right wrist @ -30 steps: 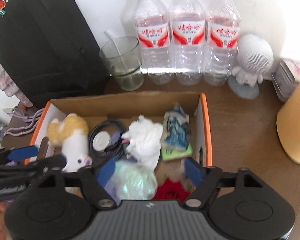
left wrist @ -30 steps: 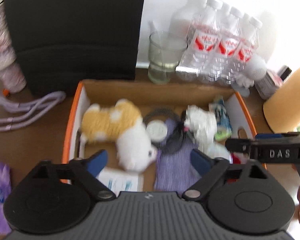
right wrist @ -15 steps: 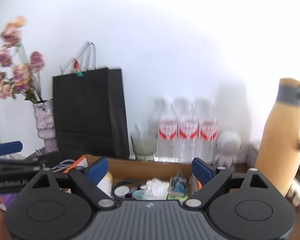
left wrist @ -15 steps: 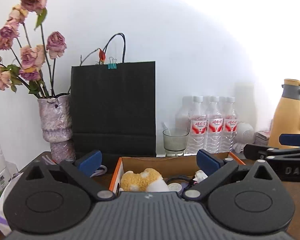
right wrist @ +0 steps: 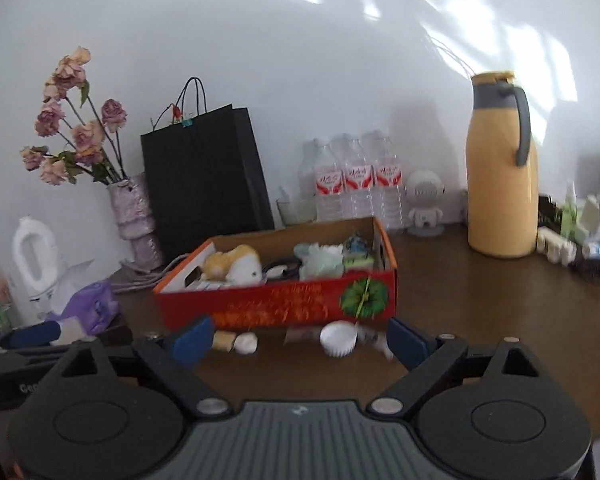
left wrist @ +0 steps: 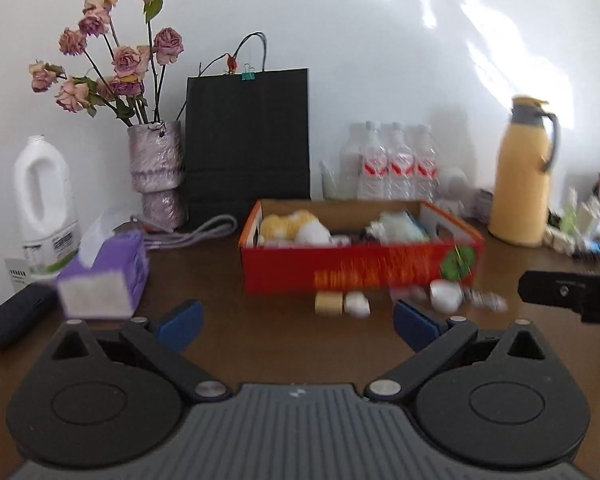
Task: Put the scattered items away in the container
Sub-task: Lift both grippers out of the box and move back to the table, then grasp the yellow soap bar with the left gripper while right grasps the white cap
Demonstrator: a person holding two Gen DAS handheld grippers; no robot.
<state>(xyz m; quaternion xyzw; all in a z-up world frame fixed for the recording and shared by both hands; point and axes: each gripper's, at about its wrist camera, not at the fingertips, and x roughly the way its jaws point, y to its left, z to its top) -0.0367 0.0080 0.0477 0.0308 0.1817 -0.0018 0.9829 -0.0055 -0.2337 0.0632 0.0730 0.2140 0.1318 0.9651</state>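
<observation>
The left gripper [left wrist: 296, 322] is close to the camera at 6 o'clock, with its two blue fingers [left wrist: 180, 320] wide apart and nothing between them. The right gripper [right wrist: 298, 338] looks the same, wide apart and holding nothing. Both hang over the brown tabletop [left wrist: 260, 344]. Just past the fingers, a few small things lie on the tabletop in a row, right in front of the red box [right wrist: 276, 300]. There is a little tan roll [right wrist: 224, 340], a small white lump [right wrist: 246, 343] touching it, a white paper cup [right wrist: 338, 338] lying near 12 o'clock, and some blurry wrappers [left wrist: 486, 300] at about 1 o'clock. The red box sits in the middle of the tabletop and is open on top. Inside it are a yellow and white soft toy [right wrist: 234, 266], a black round thing [right wrist: 280, 270] and some white and blue bits [right wrist: 324, 262]. At 9 o'clock is a purple tissue box [left wrist: 108, 276], and a white jug [left wrist: 44, 208] stands behind it. Farther back, near the wall, are a vase of dry roses [left wrist: 156, 168], a black paper bag [left wrist: 248, 140], three water bottles [right wrist: 358, 184], a small white toy robot [right wrist: 424, 204] and a tall yellow jug [right wrist: 500, 184] at 2 o'clock.
</observation>
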